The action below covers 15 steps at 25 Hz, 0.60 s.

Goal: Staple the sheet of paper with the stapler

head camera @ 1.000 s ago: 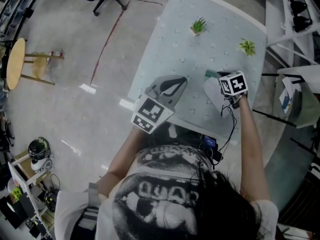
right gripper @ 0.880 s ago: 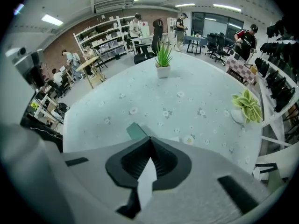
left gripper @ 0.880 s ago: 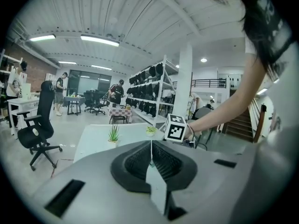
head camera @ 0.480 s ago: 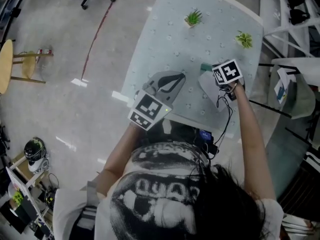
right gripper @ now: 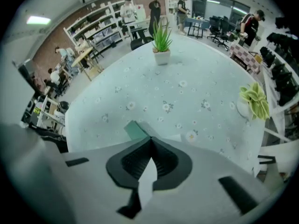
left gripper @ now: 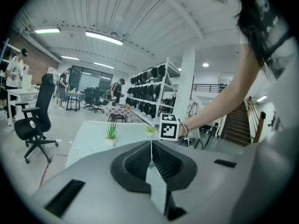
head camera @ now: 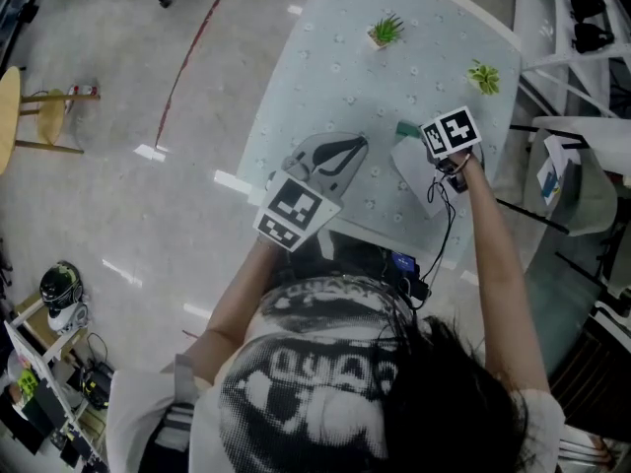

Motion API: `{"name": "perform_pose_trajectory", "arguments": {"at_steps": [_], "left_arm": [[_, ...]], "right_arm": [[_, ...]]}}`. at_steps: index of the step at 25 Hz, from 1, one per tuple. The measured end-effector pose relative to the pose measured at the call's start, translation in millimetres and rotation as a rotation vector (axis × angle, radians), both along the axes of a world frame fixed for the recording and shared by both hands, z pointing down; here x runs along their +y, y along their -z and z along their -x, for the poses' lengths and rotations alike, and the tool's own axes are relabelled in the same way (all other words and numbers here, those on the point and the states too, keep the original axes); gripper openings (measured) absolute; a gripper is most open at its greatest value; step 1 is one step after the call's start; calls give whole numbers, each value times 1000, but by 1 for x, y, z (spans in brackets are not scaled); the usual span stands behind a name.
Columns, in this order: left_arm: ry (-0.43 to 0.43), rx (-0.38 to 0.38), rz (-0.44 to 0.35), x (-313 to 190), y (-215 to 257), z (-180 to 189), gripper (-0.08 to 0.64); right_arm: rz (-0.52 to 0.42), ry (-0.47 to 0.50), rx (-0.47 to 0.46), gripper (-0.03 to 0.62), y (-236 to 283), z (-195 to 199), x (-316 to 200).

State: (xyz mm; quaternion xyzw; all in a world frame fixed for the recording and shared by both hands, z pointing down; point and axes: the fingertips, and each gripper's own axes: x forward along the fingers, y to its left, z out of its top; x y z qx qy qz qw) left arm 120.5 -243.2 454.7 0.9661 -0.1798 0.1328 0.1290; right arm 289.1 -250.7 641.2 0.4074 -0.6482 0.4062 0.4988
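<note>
Head view: R gripper (right gripper: 150, 139) pointing down at stapler (right gripper: 135, 129) and sheet of paper (head camera: 412, 173), near-right edge of table (head camera: 335, 77).
Both grippers' jaws together, nothing btwn; R just closed further, L gripper (left gripper: 151, 143) well off the paper. Risk: shut tips slip, stapler skids, unpinned sheet shifts, staple misses. No legible text, only square markers (head camera: 452, 132).

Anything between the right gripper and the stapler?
Nothing visible: the green stapler lies on the table just beyond the right gripper, whose jaws have just been closing on nothing.
</note>
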Motion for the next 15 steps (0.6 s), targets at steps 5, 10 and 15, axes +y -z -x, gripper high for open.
{"name": "perform_pose_trajectory", "arguments": {"at_steps": [5, 10, 15], "left_arm": [[15, -10, -5, 2, -1, 6, 5], [-2, -9, -24, 5, 9, 8, 5], [-27, -12, -49, 10, 19, 15, 5]], "right_arm": [[-92, -85, -60, -11, 2, -2, 0], [-112, -96, -52, -5, 4, -4, 0], [-187, -180, -110, -2, 20, 2, 2]]}}
